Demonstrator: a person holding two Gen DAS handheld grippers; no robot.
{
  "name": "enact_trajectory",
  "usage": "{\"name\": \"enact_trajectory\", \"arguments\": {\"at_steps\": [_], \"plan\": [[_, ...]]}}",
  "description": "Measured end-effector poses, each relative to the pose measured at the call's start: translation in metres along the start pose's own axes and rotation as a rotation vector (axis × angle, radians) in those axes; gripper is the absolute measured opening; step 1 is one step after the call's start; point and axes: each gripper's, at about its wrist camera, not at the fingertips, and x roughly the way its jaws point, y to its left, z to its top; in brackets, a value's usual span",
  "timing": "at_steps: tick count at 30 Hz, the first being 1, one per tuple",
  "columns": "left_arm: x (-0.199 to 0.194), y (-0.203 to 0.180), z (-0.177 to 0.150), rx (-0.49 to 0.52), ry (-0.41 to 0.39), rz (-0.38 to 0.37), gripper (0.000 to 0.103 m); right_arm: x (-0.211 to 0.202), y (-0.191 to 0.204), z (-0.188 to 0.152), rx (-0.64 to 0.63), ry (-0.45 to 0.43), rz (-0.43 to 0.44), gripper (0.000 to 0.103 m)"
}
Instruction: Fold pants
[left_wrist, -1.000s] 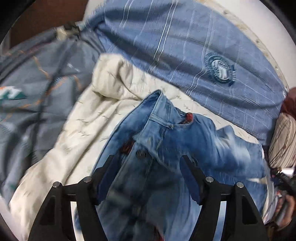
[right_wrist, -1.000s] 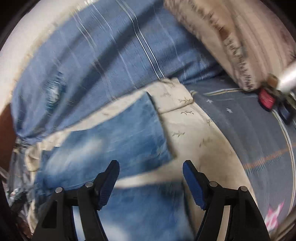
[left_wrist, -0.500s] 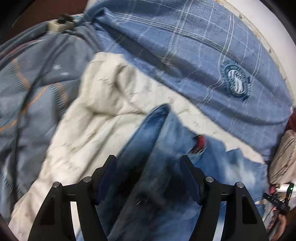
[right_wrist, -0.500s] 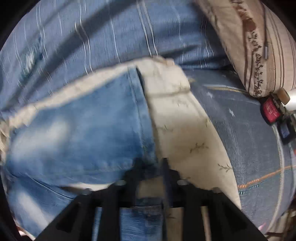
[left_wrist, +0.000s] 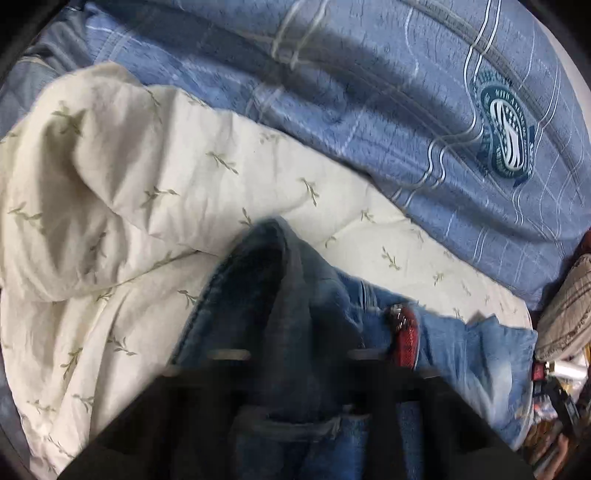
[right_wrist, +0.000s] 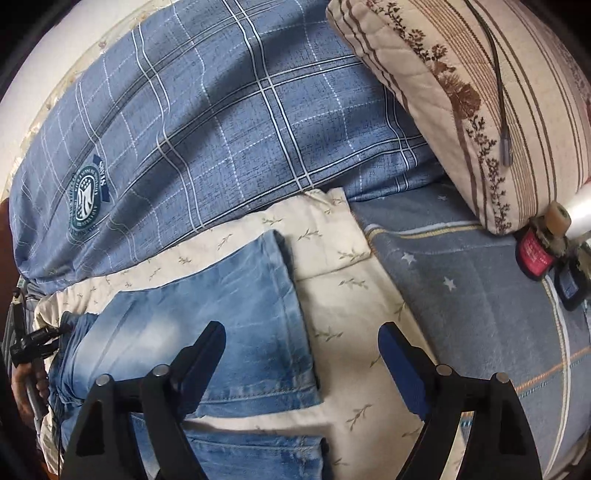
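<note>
On the cream quilt (left_wrist: 155, 192), the left gripper (left_wrist: 295, 373), wide open a second ago, closes on the jeans (right_wrist: 207, 325) waistband as the right gripper (right_wrist: 301, 354) opens empty, hems released.

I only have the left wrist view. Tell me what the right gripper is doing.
Observer: The right gripper is opening its jaws, and nothing is pinched between them.
Operator: Report what lies under it.
Observer: A jeans leg lies flat on the cream quilt. Its side edge runs between the jaws.
Operator: Name what sits off to the right.
Observer: A striped pillow, with a dark cable lying across it.
</note>
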Motion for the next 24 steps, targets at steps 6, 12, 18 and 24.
{"name": "enact_trajectory", "arguments": {"at_steps": [6,12,18,24], "plan": [[-0.037,-0.001,-0.007,0.001,-0.206,0.26,0.011,0.015,0.003,0.014,0.004,-0.009,-0.023,0.087],[-0.014,-0.001,-0.005,0.036,-0.116,0.149,0.059,0.047,0.011,0.022,0.04,0.052,0.038,0.087],[-0.014,-0.001,0.002,0.01,-0.149,0.095,0.061,0.075,0.04,0.056,-0.017,0.027,0.062,0.087],[-0.001,-0.011,0.012,0.038,-0.121,0.172,0.016,0.119,0.071,0.064,-0.137,0.107,-0.069,0.03]]}}
